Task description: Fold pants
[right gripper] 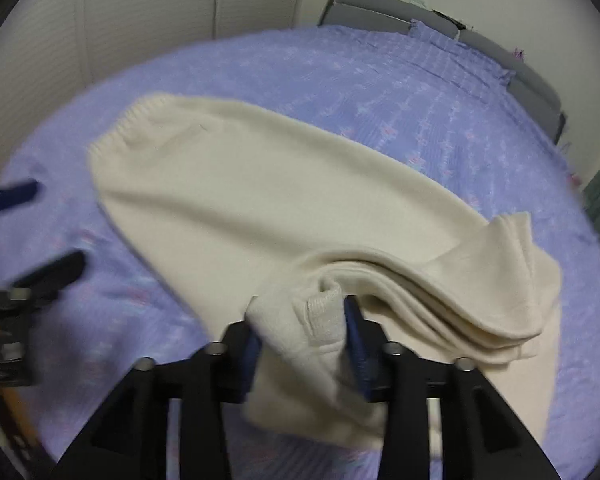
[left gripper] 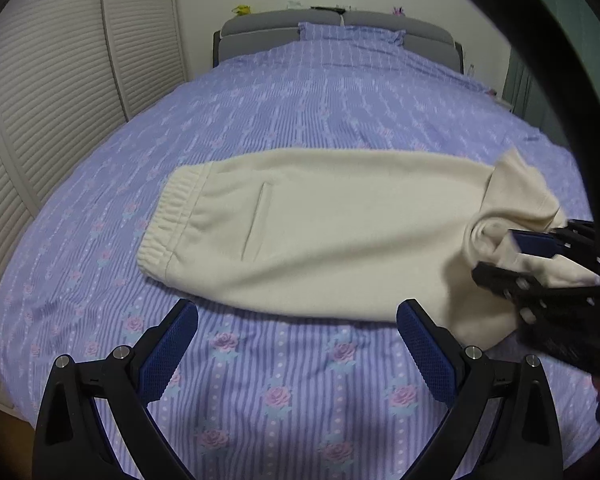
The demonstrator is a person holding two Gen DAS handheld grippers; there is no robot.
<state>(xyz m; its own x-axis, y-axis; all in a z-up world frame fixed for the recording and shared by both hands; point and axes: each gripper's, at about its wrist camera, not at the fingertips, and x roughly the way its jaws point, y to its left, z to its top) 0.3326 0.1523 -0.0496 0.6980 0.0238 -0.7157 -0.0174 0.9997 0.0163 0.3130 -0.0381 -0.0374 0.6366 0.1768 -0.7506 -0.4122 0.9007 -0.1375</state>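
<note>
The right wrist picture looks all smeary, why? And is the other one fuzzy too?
Right wrist view: motion blur smears the cream pants, the floral bedspread and the left gripper at the edge. Left wrist view: mostly sharp, with the pants' pocket slit and the printed roses crisp; only the right gripper is smeared. Both views bulge, fisheye style, with dark corners.

cream pants (left gripper: 332, 224) flat on bed, leg ends bunched, lifted.
</note>
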